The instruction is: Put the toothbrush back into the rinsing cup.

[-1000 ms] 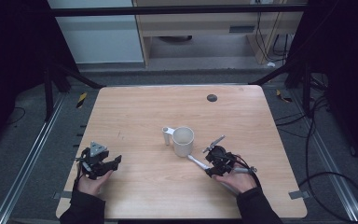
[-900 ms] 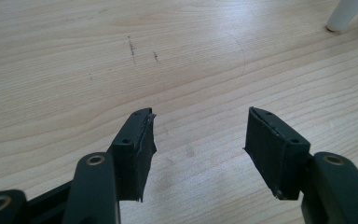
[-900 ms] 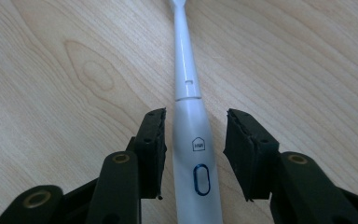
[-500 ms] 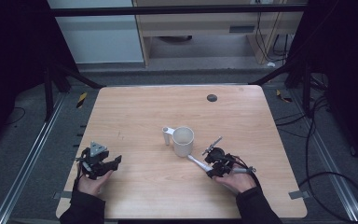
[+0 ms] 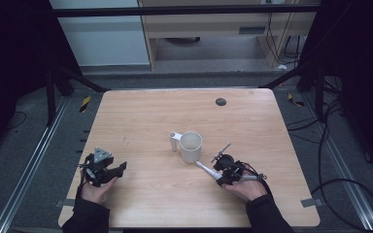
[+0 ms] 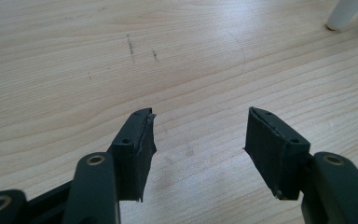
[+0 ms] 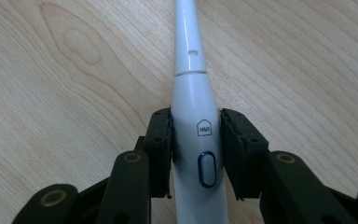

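The right gripper (image 7: pixel 196 149) has just been closing its jaws on the white plastic electric toothbrush (image 7: pixel 193 116), which lies flat on the wooden tabletop (image 5: pixel 141 111); the pads appear to touch the handle. The white ceramic mug (image 5: pixel 190 146) stands just ahead. Lifting is not yet done. The left gripper (image 6: pixel 198 140) rests wide open, empty.

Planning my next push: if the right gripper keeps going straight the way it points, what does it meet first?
Probably the mug: the right gripper and its electric toothbrush aim at its base, though depth is unclear.
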